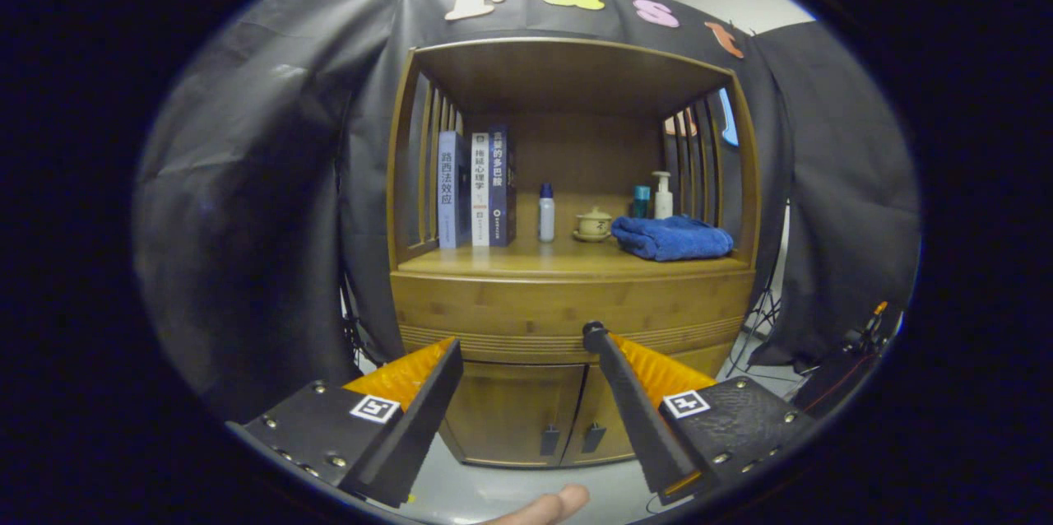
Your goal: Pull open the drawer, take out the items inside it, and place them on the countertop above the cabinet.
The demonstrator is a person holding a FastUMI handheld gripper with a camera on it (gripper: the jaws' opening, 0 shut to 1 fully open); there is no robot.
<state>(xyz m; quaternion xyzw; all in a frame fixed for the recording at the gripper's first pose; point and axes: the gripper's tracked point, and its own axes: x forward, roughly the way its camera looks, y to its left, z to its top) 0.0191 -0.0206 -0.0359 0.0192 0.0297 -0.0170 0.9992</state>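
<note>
three books (pixel 475 189), three bottles (pixel 546 213), one towel (pixel 672 237), one lidded cup (pixel 593 224)

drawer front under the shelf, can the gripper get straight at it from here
Probably yes. The gripper is open and empty, its fingers apart and pointed at the closed drawer. Nothing sits between them, though it seems to be short of the drawer.

On the shelf, the pale blue book (pixel 447 188) reads 路西法效应 down its spine; the white book (pixel 480 189), 拖延心理学; the dark book (pixel 499 183) ends 的多巴胺. The gripper (pixel 523 336), fingers spread, carries a square black-and-white marker (pixel 374 408) on each finger, with no words.
</note>
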